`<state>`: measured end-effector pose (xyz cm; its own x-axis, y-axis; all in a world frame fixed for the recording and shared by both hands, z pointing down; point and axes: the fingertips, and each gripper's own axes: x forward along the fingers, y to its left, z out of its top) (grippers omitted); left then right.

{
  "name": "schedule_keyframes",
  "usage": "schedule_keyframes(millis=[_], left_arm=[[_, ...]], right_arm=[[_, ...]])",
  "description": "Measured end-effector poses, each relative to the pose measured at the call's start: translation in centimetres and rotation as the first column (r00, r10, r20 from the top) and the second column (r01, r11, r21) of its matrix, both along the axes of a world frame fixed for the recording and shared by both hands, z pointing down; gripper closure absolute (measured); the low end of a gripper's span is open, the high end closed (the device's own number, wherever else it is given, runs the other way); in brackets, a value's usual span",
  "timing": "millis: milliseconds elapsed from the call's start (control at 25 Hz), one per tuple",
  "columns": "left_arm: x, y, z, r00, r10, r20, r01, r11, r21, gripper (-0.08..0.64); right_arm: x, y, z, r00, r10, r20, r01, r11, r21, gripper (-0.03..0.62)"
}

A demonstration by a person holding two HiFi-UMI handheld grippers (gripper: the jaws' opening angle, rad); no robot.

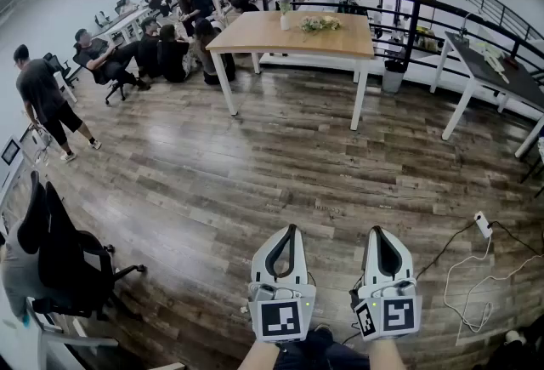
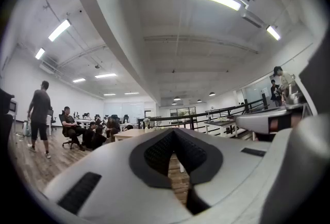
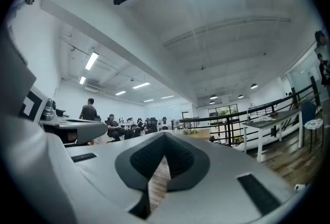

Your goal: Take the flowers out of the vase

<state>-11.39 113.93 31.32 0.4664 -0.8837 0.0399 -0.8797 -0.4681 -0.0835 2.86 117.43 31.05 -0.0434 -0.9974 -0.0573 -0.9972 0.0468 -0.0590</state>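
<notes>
Both grippers sit right under the camera, side by side and pointing level. The left gripper (image 1: 287, 230) and the right gripper (image 1: 382, 232) are each clenched tip to tip with nothing between the jaws, and their own views show only floorboards through the gap.

The vase (image 1: 285, 21) is a little white thing way off at the far end of the wooden table (image 1: 255, 38), near its back edge. Something green pokes out of the top, so I'd say there are flowers (image 1: 283, 6) in it, but it's too small to be sure. Just beside it on the tabletop lies a loose bunch of greenery (image 1: 320, 23), which might be stems already pulled. Hard to call.

Progress-wise I'd guess it's basically not under way from here. Neither gripper is anywhere near the vase, and a long stretch of wood floor (image 1: 255, 164) lies between them and the table. The whole approach, the grab and the lift are all left to do.

Around the table there's a black railing (image 1: 408, 2) behind it and seated people (image 1: 161, 49) off to its left.
</notes>
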Motion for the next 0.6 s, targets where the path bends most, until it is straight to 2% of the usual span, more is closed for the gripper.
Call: schedule_keyframes(millis=[600], left_arm=[[1.1, -0.5, -0.3, 1.0, -0.017, -0.001, 0.017, 1.0, 0.011, 0.526]], right_arm=[[0.9, -0.6, -0.2, 1.0, -0.023, 0.003, 0.023, 1.0, 0.015, 0.601]])
